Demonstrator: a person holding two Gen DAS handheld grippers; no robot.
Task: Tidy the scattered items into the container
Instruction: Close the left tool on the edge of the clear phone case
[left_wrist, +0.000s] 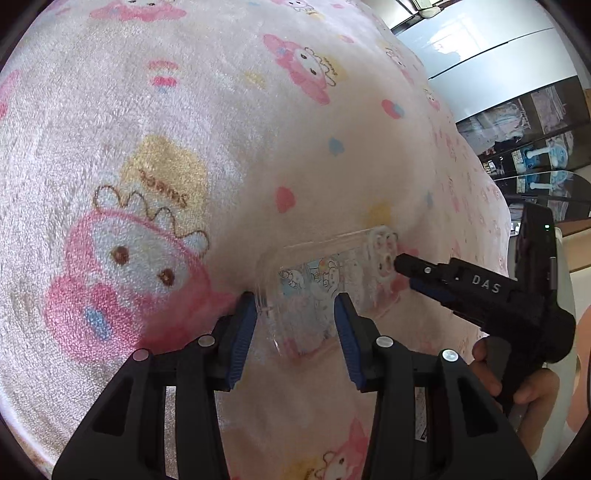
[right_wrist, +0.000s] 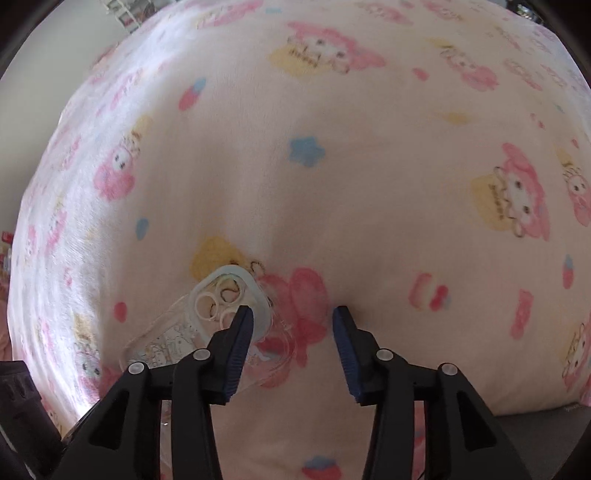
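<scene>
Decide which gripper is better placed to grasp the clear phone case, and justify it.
Left. The left gripper has the phone case between its open fingers; the right gripper only touches its camera end.

Left gripper (left_wrist: 295, 325): fingers (left_wrist: 243, 332) parted wide, blue pads facing each other, nothing clamped between them; pointed forward and down.

Right gripper (right_wrist: 293, 332): fingers (right_wrist: 240, 343) likewise spread apart, pads not pressing on anything. In the left wrist view the right gripper (left_wrist: 402, 264) enters from the right side, angled toward the left gripper's tips. The person's right hand (left_wrist: 517, 384) wraps its handle, fingers curled round the grip.
</scene>
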